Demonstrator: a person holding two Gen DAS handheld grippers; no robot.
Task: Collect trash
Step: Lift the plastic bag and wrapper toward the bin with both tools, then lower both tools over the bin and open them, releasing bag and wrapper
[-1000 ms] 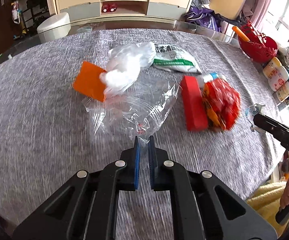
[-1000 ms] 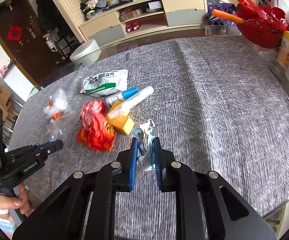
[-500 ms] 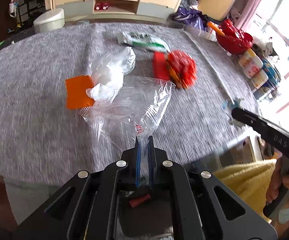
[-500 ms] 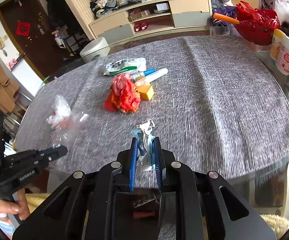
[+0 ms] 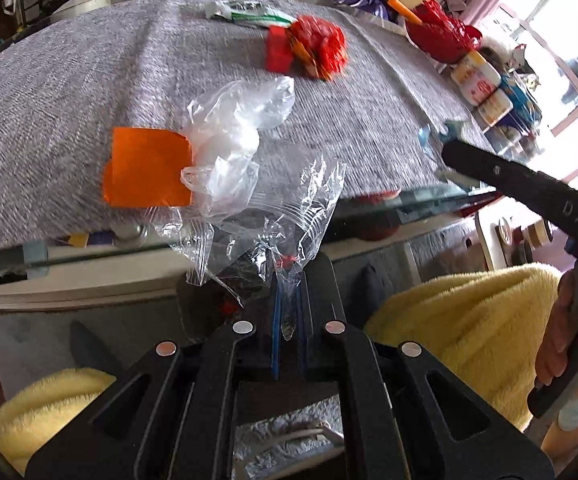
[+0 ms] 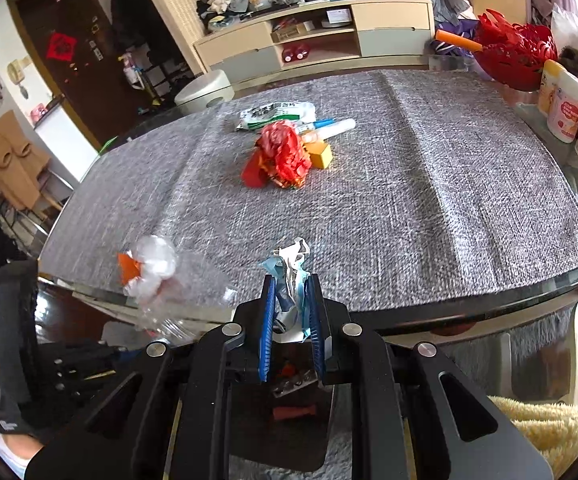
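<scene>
My left gripper (image 5: 287,280) is shut on a clear plastic zip bag (image 5: 285,216). A crumpled white plastic bag (image 5: 233,136) and an orange card (image 5: 147,166) hang with it, out past the table's near edge. My right gripper (image 6: 291,284) is shut on a crumpled blue and white wrapper (image 6: 289,270), held over a dark bin (image 6: 289,400) with scraps inside below the table edge. The left bundle also shows in the right wrist view (image 6: 149,268). The right gripper's arm shows in the left wrist view (image 5: 521,184).
On the grey table cloth (image 6: 429,184) lie a red crumpled wrapper (image 6: 285,156), a yellow block (image 6: 321,155), a white tube (image 6: 335,128) and a green-white packet (image 6: 277,114). A red basket (image 6: 517,56) and bottles (image 6: 565,110) stand at the right. Yellow fleece (image 5: 469,320) is below.
Both grippers have pulled back from the table with their loads. They now hang beyond the near edge, over the dark bin. The trash left on the table looks farther off.
</scene>
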